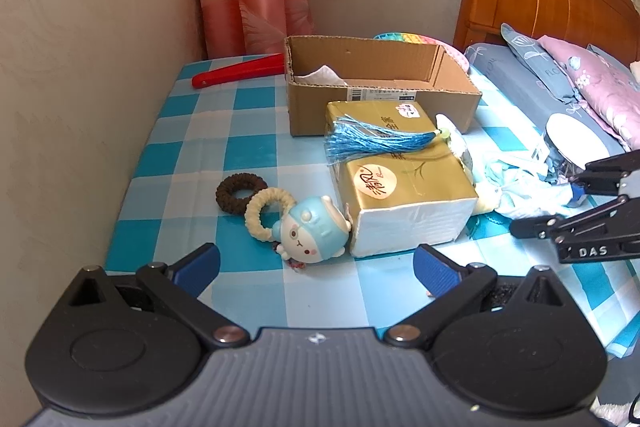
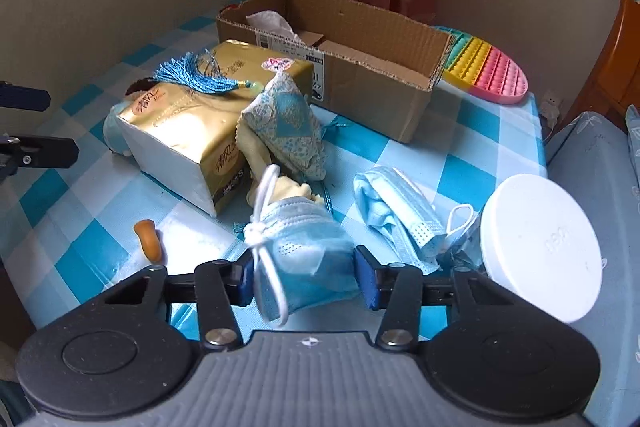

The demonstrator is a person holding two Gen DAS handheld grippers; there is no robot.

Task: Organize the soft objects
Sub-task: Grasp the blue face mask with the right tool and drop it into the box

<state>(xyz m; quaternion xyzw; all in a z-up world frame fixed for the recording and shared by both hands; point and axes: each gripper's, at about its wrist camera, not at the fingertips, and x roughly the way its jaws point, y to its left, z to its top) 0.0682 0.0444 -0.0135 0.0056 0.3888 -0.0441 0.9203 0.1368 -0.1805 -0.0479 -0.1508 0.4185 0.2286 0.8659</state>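
Right gripper (image 2: 306, 277): we see its blue pads pressing a crumpled blue face mask (image 2: 304, 259) from both sides, just above the checked tablecloth (image 2: 460, 171).
Left gripper (image 1: 316, 265): we see it spread wide, holding nothing.
Only our left view: two hair ties (image 1: 242, 193), a toy figure (image 1: 312, 233).
Only our right view: second mask (image 2: 400, 211), rainbow pop mat (image 2: 490, 69).
Both views: cardboard box (image 1: 384, 83), gold tissue pack (image 1: 400, 183).

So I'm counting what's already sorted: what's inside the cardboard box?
Inside the cardboard box, only crumpled white tissue shows, at its far-left end, beside bare cardboard floor. The near wall hides the floor just behind it, so anything lying low there cannot be seen.
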